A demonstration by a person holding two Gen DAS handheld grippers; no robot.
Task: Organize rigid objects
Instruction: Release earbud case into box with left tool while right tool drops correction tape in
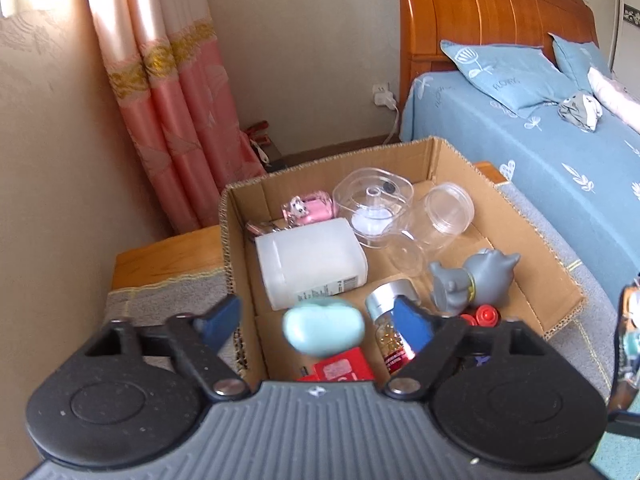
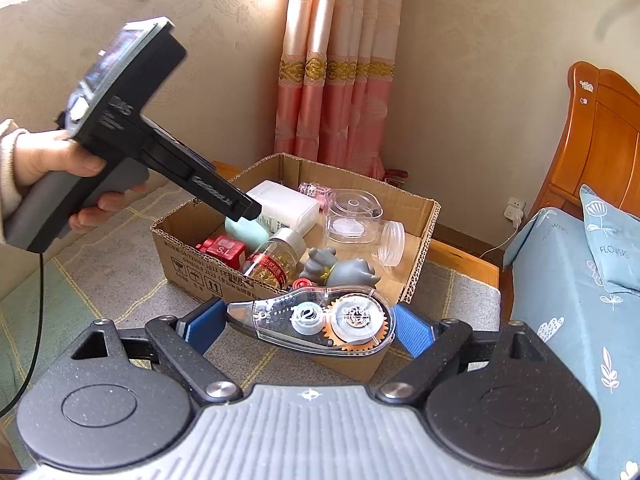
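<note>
Left wrist view: the left gripper (image 1: 320, 320) hangs over the cardboard box (image 1: 560, 292), jaws spread wide; the mint-green case (image 1: 323, 330) sits blurred between them, touching neither pad, above the red box (image 1: 340, 368). Right wrist view: the right gripper (image 2: 308, 326) pinches the clear correction-tape dispenser (image 2: 312, 320) lengthwise, just before the box; a hand (image 2: 52, 160) grips the other tool.

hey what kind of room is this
Most likely a bedroom in a home. There is a bed with a blue floral cover and pillow, a carved wooden headboard, and pink curtains hanging beside a plain wall.
</note>
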